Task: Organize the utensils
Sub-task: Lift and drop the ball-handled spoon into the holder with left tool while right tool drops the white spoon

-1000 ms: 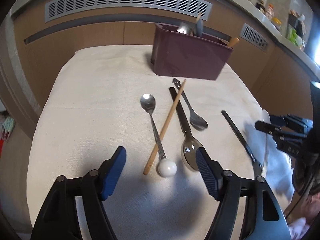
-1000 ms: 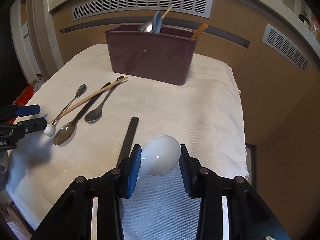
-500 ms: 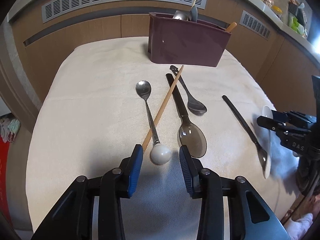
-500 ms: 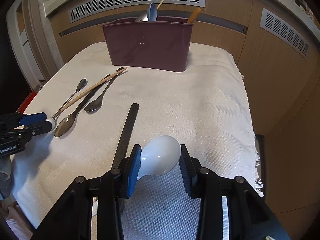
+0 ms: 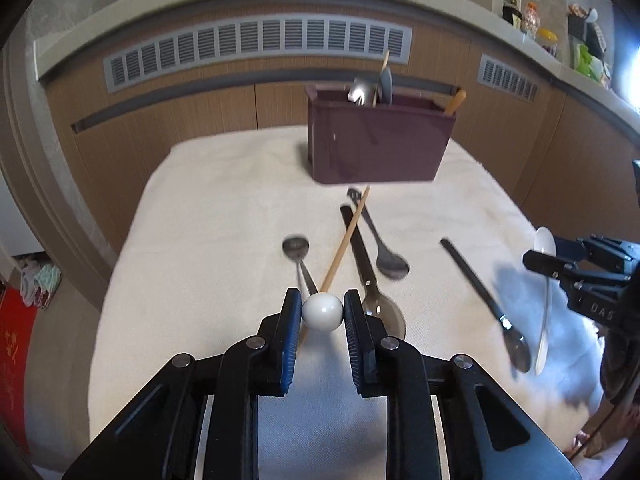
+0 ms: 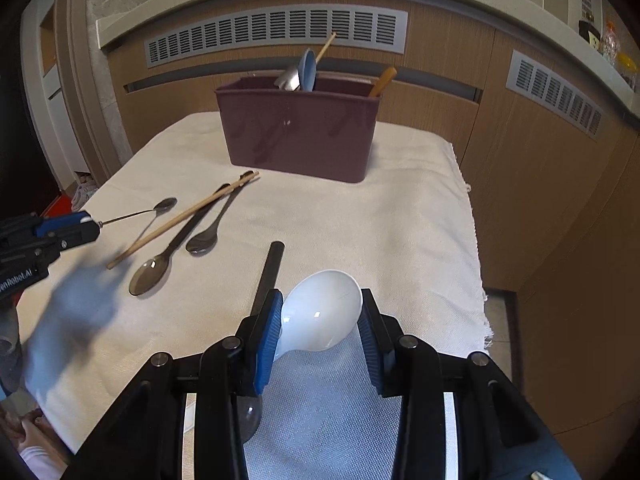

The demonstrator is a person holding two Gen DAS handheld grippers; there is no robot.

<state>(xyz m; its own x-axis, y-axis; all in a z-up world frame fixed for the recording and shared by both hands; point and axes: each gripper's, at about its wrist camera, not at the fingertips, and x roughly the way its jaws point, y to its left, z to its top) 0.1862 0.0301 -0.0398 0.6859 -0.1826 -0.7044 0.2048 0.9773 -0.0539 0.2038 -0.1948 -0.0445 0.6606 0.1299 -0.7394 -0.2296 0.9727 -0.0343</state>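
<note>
Your left gripper: jaws have just been closing and now clamp the white ball end of the slim metal spoon, whose bowl hangs clear of the cream cloth-covered table. Your right gripper: clenched on the white ceramic soup spoon. On the cloth: wooden chopstick, two dark spoons, black-handled spoon. Far end: maroon plastic utensil caddy, already holding several utensils.

Both the left gripper and the right gripper are black angular frames with round silver screws, ribbed blue pads inside each finger, and white lettering on their sides.
</note>
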